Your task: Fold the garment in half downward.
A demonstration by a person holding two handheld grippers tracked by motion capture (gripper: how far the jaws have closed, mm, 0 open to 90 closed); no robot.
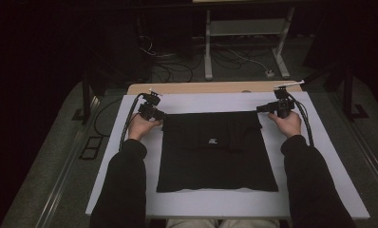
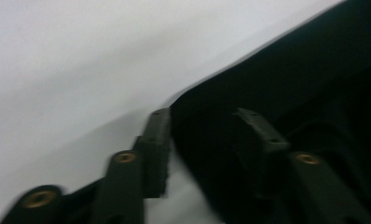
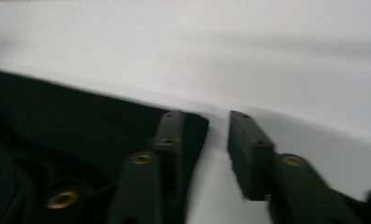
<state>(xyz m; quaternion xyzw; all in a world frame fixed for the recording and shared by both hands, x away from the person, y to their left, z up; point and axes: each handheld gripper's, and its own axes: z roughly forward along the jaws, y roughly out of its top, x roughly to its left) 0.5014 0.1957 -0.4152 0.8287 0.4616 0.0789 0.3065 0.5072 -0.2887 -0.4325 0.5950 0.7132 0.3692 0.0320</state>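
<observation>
A black folded garment (image 1: 215, 152) with a small white logo lies flat on the white table sheet (image 1: 320, 156). My left gripper (image 1: 162, 115) sits at the garment's far left corner, held by a hand in a dark sleeve. In the left gripper view its jaws (image 2: 201, 113) stand apart, with the garment's edge (image 2: 314, 70) lying between them and no pad pressing on it. My right gripper (image 1: 260, 109) is at the far right corner. Its jaws (image 3: 207, 114) are apart too; the cloth corner (image 3: 72, 116) lies under one jaw and white sheet shows in the gap.
A strip of wooden tabletop (image 1: 211, 87) shows beyond the white sheet. Farther back on the floor stand a white metal frame (image 1: 244, 28) and loose cables (image 1: 177, 66). White sheet borders the garment on all sides.
</observation>
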